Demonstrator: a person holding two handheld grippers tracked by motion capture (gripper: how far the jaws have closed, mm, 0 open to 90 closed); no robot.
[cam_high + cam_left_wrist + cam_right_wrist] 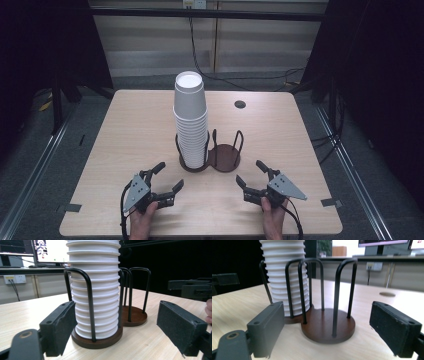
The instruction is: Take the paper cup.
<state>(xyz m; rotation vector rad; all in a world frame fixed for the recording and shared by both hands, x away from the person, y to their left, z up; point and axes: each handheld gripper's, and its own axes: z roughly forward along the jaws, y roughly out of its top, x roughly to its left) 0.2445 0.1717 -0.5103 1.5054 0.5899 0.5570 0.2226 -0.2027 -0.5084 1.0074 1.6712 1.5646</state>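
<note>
A tall stack of white paper cups (190, 117) stands in the left ring of a dark brown double cup holder (210, 159) with black wire hoops, mid-table. The holder's right base (226, 155) is bare. My left gripper (169, 176) rests on the table to the front left of the holder, jaws spread wide and holding nothing. My right gripper (250, 172) lies to the front right, also open and empty. The left gripper view looks between its open jaws (115, 322) at the cup stack (96, 290). The right gripper view faces the bare base (328, 326) between its open jaws (327, 320).
The light wooden table (125, 130) has a round cable hole (240, 104) at the back right. Dark curtains and frame posts flank the table. Monitors (50, 251) sit on a desk beyond it. The other gripper (190, 288) shows at the right in the left gripper view.
</note>
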